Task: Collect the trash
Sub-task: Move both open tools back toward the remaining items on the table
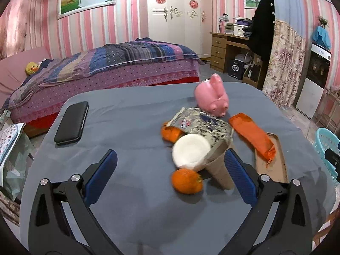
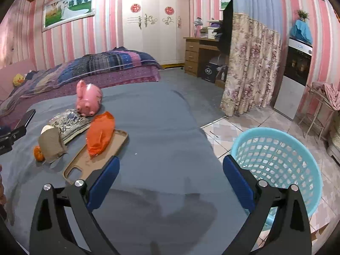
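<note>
**Mia:** What are the tongs doing?

**Ben:** The left gripper is spread wide, grasping nothing. A tipped paper cup sits between its blue fingers, low in the middle of the left view. The cup touches the right-hand finger.

**Mia:** And the other one?

**Ben:** The right gripper is spread wide too, over the bare gray table.

**Mia:** Where is the trash?

**Ben:** In the middle of the left view. An orange wrapper lies partly on a brown phone case. A silver bag lies under the pink piggy bank. An orange sits by the cup.

**Mia:** And the blue basket?

**Ben:** On the floor, lower right of the right view.
</note>
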### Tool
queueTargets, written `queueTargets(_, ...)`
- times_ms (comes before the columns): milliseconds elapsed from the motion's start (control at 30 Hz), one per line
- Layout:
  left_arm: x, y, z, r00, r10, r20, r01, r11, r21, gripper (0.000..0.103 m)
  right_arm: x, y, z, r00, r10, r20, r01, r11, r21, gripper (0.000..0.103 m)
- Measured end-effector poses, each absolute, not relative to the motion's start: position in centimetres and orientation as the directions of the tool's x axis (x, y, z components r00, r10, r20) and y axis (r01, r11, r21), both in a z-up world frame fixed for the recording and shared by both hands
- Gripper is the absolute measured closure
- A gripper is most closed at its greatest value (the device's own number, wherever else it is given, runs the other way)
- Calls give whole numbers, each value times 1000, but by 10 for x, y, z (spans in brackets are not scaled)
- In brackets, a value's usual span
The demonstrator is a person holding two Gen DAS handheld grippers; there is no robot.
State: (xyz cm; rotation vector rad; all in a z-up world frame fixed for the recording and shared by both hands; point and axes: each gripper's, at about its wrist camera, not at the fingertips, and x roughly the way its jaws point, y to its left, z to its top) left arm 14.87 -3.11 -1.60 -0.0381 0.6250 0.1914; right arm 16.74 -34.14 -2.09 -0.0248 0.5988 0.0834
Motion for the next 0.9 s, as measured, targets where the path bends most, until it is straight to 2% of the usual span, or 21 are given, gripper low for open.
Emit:
queueTargets(367,144,3,-36,758,197,-622,-232,972,26,6,176,-291,-38,774,144,-616,-192,981,-12,7)
queueTargets(500,144,10,-44,748,195,-635,-239,971,17,6,177,-270,-46,764,129,-633,-224,972,-73,7)
queueTargets(633,148,9,-57,732,154,-663,-211,977,-6,6,178,-265,-49,759,116,-641,-232,968,-100,7)
queueTargets(900,163,-15,-71,701,39,-712,-105,993,-49,8,184,-273,-50,753,115,-648,-204,977,-64,7)
